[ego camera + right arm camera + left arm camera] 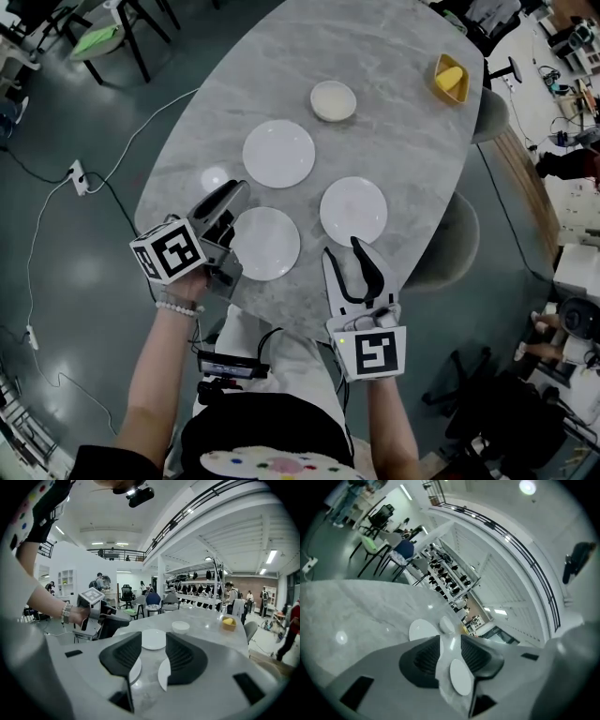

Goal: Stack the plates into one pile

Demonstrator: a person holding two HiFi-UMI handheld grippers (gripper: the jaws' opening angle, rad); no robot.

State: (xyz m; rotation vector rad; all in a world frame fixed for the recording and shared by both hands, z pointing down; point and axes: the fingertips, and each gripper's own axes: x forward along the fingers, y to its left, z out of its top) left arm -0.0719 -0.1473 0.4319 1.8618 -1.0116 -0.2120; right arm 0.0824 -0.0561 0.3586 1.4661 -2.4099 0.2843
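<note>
Three white plates lie apart on the grey marble table (394, 56): a far one (278, 153), a right one (353, 210) and a near one (265, 243). My left gripper (232, 194) hovers over the near plate's left rim, rolled on its side, jaws open with nothing between them. In the left gripper view, that gripper (451, 656) shows a plate (459, 677) through its gap. My right gripper (342, 248) is open just short of the right plate's near rim. Its own view (153, 656) shows the far plate (153, 639) between the jaws, the other two below.
A small white dish (333, 100) sits beyond the far plate, and a yellow bowl (451, 78) stands near the table's far right edge. Chairs (469, 234) stand round the table, cables (56, 178) run over the floor, and people stand in the background.
</note>
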